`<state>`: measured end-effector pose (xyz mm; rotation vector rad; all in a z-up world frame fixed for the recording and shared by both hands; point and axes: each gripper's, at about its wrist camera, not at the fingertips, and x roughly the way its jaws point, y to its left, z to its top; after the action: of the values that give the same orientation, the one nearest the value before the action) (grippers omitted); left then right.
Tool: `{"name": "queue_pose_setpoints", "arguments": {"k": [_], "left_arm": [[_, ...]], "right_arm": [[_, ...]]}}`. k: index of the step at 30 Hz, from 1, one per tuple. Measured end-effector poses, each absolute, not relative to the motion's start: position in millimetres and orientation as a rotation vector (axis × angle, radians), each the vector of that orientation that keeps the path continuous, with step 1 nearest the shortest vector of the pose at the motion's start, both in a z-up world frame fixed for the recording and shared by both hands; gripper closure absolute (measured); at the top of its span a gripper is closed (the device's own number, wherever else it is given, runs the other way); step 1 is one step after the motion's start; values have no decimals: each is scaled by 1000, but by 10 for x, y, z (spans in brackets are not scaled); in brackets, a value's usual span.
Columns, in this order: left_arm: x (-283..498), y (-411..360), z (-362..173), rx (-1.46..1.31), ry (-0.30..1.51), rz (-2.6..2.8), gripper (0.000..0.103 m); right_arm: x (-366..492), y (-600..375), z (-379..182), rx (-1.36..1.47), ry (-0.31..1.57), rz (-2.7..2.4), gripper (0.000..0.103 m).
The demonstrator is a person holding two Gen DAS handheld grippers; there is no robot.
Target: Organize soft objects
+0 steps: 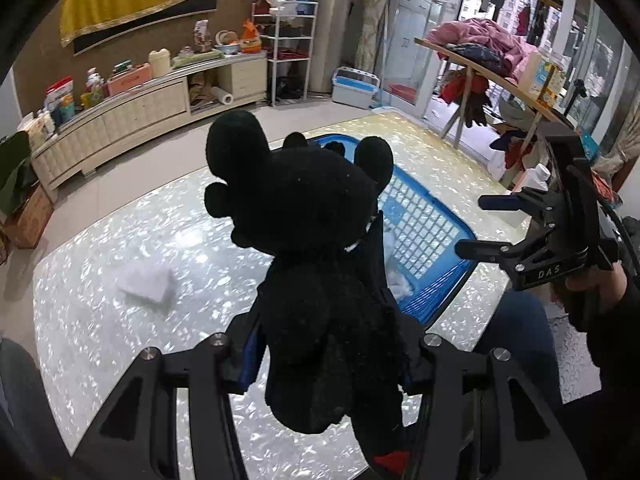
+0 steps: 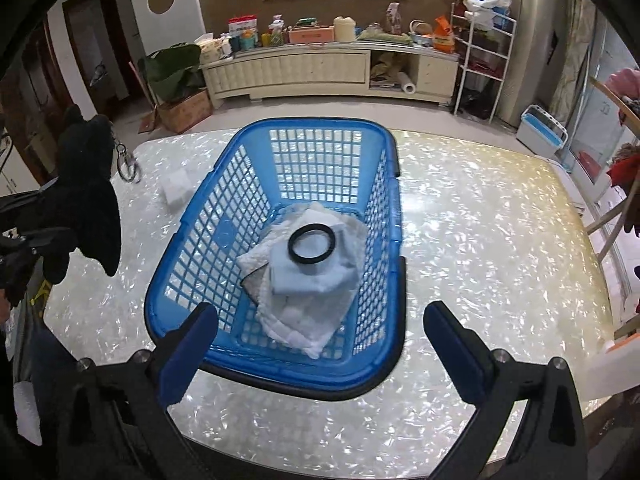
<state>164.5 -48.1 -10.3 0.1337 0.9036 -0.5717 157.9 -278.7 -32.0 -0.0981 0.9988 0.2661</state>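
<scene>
Pearly desk [image 2: 480,240] carries a blue basket [image 2: 192,232] just ahead of the right gripper [image 2: 320,336], whose fingers [image 2: 188,348] stand wide apart, empty. Left gripper [image 1: 324,360] fingers clamp a black plush toy [image 1: 312,248]. White cloths [image 2: 312,280] lie inside the basket, a black ring [image 2: 312,246] on top.

Your left gripper [image 1: 328,364] is closed around something black and soft, its two fingers [image 1: 250,360] pressed in from either side with the linkage arms splayed out below them. You hold it raised and pointing forward. Your right gripper [image 2: 320,332] stands wide apart, both blue-padded fingers [image 2: 188,352] bare with nothing between them. From the left wrist view it sits off to the right, jaws pointing left, and your right hand [image 1: 588,284] wraps its handle from behind, though the sleeve probably hides most of the grip.
</scene>
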Motion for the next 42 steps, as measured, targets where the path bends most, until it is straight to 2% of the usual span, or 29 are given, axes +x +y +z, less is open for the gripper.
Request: {"name": "queue_pose_setpoints", "arguments": {"k": [22, 42], "left_arm": [[2237, -1339, -301, 257, 956, -747, 54], [2773, -1686, -939, 400, 998, -774, 54]], "right_arm": [[1749, -3079, -477, -38, 998, 205, 0], [2041, -3194, -727, -15, 1053, 208, 0]]}}
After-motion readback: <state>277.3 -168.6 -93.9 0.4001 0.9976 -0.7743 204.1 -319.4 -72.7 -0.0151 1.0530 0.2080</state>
